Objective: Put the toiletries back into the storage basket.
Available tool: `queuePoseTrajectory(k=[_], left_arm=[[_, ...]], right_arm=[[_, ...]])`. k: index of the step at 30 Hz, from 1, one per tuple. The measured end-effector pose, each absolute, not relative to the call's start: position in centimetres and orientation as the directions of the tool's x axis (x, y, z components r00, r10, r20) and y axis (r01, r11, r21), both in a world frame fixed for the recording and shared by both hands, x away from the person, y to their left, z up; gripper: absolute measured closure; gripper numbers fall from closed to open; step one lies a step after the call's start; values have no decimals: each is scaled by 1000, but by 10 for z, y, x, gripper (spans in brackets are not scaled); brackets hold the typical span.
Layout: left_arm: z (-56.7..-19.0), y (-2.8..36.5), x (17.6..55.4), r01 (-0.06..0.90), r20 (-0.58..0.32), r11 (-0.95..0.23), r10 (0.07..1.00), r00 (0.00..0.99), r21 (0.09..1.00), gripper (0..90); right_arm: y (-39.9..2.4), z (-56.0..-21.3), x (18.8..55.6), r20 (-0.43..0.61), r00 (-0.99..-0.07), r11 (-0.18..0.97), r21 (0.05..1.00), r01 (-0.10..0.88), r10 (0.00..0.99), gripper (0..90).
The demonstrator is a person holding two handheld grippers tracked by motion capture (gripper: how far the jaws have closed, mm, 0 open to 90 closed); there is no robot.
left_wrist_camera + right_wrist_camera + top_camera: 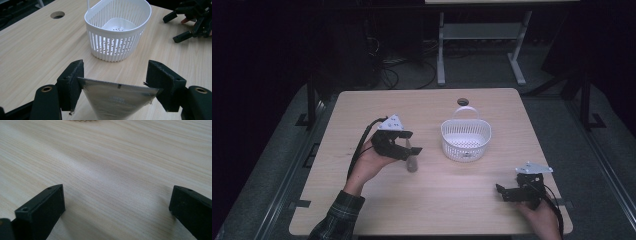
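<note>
My left gripper [115, 75] pinches a silvery foil pouch [117, 100] across its flat top seam, one pad on each end of the seam, jaws set wide to span it. In the high view that gripper [409, 150] sits left of table centre, the pouch [412, 162] hanging from it at about 6 o'clock, its lower end close to the wooden table [377, 105]; whether it touches the wood I cannot tell.

White slotted basket [466, 140] with a hoop handle stands at 3 o'clock from the left gripper, near but apart. In the left gripper view the basket [117, 32] is at 12 o'clock beyond the pouch, upright. A round cable hole [463, 101] lies at 12 o'clock from the basket, by the far edge.

My right gripper [117, 202] is spread wide with bare wood between the jaws. High view puts it [507, 192] at the near right corner, around 5 o'clock from the basket, well apart, low over the table.
</note>
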State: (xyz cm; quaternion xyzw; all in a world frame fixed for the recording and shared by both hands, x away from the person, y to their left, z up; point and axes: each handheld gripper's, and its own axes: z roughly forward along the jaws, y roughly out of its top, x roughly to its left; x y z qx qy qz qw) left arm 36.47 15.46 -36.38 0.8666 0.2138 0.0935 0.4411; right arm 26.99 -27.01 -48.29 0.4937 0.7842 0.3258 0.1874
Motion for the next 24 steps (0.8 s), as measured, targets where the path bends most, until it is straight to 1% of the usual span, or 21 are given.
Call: queuePoseTrajectory(k=[10,24], left_arm=[[-344,154,365,260,8,-525,453,891,811,302],[-324,151,367,250,8,-512,448,894,822,302]], right_arm=[[-270,-483,270,27,-443,301,696,652,896,0],[-270,-483,270,28,-443,300,697,652,896,0]])
